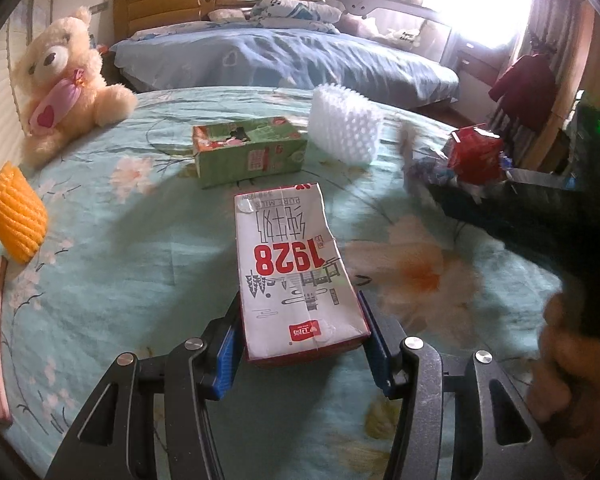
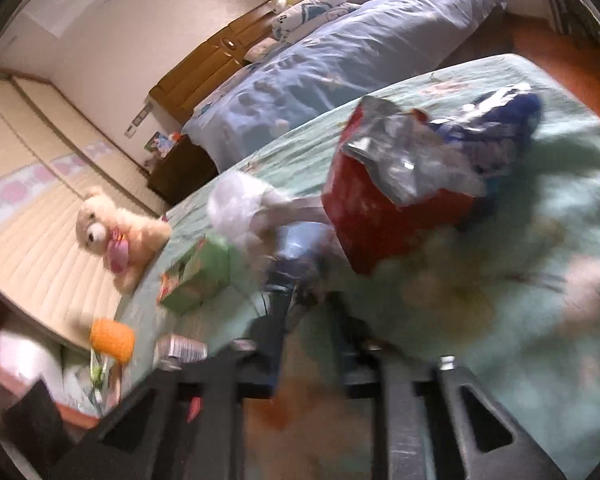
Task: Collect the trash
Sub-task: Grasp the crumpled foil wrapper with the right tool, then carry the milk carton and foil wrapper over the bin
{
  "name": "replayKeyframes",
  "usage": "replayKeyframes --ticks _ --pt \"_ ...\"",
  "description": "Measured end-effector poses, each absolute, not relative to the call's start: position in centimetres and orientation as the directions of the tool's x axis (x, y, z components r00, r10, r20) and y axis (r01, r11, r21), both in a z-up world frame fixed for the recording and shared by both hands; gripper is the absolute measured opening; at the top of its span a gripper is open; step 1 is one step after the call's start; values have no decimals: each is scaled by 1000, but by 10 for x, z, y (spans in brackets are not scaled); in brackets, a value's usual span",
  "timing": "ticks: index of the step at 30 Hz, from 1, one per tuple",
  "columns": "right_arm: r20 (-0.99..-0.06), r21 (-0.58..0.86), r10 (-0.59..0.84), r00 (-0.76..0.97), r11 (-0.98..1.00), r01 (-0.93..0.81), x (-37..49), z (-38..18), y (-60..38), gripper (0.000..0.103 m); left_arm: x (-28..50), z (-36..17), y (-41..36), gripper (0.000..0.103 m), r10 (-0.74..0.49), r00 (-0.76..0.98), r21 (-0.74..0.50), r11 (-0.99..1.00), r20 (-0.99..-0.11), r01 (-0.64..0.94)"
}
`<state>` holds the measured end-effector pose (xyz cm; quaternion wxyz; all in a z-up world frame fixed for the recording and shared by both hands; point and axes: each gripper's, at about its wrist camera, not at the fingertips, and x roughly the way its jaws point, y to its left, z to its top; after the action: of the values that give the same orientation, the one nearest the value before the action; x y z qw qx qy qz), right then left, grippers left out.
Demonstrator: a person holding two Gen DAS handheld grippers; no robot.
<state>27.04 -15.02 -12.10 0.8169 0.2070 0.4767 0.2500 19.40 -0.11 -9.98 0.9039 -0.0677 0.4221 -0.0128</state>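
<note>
Blown-out window [image 1: 476, 0] glare upper right; fisheye edges dark; right wrist view motion-blurred.

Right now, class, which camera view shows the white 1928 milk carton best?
The left wrist view: the milk carton lies sharp and whole, print readable, between the left claw pads. The right wrist view is blurred and does not show the carton at all.

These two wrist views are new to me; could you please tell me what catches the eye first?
The white milk carton printed 1928 lies on the flowered bedspread, clamped in the left gripper. Behind it lies a green carton, with a teddy bear far left. The right gripper carries crumpled red wrappers.
</note>
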Motion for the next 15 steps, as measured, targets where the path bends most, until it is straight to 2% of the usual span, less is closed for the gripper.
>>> replayKeyframes --ticks 15 --pt "-698 485 530 482 845 -227 211 -96 -221 2 180 -85 -44 51 -152 646 -130 988 -748 83"
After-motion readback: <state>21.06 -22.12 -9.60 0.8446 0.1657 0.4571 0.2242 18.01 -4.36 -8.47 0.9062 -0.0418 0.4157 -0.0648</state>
